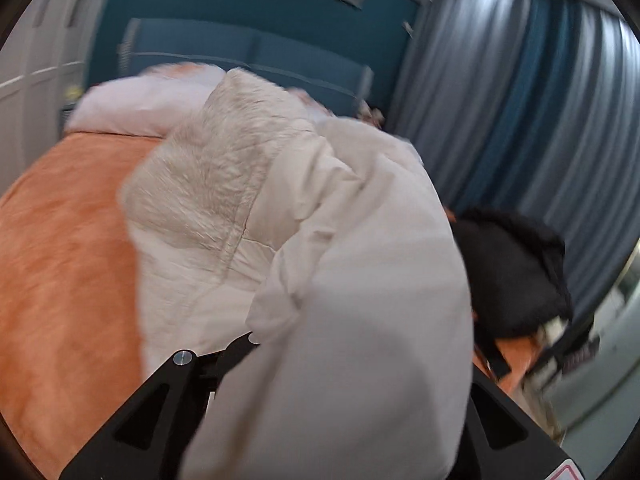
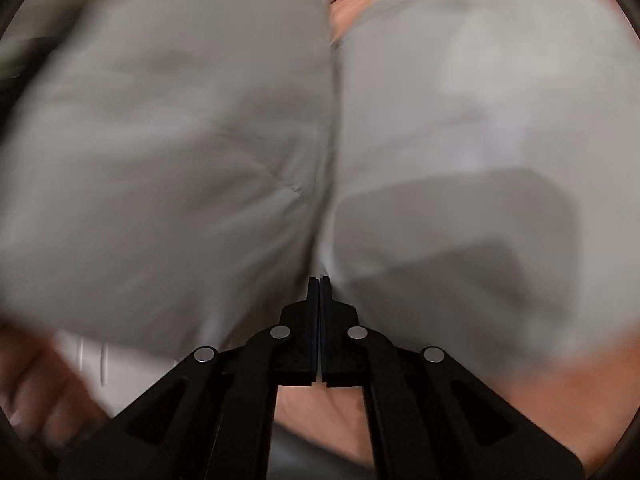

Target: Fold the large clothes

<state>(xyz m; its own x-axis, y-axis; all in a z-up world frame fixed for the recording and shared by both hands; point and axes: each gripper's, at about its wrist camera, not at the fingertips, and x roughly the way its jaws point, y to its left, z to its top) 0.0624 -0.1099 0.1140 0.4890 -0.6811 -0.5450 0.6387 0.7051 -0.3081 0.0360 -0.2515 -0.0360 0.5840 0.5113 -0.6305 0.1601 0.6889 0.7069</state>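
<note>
Coat (image 1: 328, 216), white, padded, fur-trimmed, heaped mid-bed on orange bedspread (image 1: 64, 248). Left hand-held gripper (image 1: 320, 364) pinching a raised fold, right hand-held gripper (image 2: 319, 280) pressed together on a seam; likely lifting both points to carry a fold over.

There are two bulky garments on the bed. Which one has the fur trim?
The white coat, the one draped over the left gripper. Pale fur runs along its edge. The black garment beside it, near the curtain, shows no pale fur.
</note>
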